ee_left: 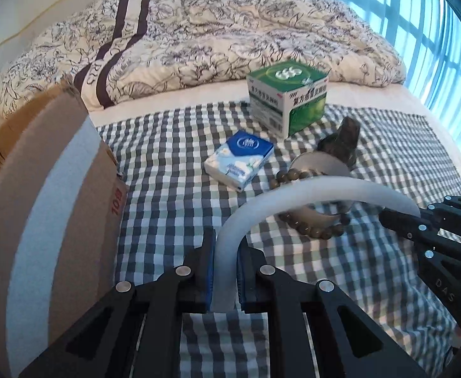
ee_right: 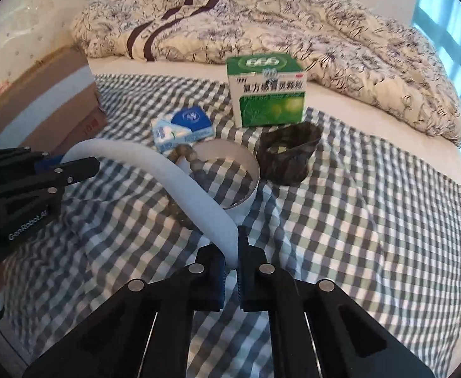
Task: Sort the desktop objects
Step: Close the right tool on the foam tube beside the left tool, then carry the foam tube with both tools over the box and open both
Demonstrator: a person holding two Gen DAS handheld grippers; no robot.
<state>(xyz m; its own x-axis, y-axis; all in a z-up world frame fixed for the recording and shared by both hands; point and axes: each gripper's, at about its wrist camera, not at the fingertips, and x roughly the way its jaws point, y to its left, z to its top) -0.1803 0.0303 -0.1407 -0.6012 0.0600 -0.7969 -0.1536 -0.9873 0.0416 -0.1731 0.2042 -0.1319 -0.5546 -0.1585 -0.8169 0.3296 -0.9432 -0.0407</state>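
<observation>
Nearby, bead bracelet [ee_left: 306, 226] and white ring [ee_right: 230, 170] lie under the tube [ee_left: 293, 195].

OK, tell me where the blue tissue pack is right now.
The blue tissue pack lies on the checked cloth, in front and to the left of the green medicine box, between the cardboard box and the bead bracelet.

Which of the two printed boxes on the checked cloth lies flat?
The small blue-and-white tissue pack lies flat; the larger green-and-white medicine box stands taller behind it.
</observation>
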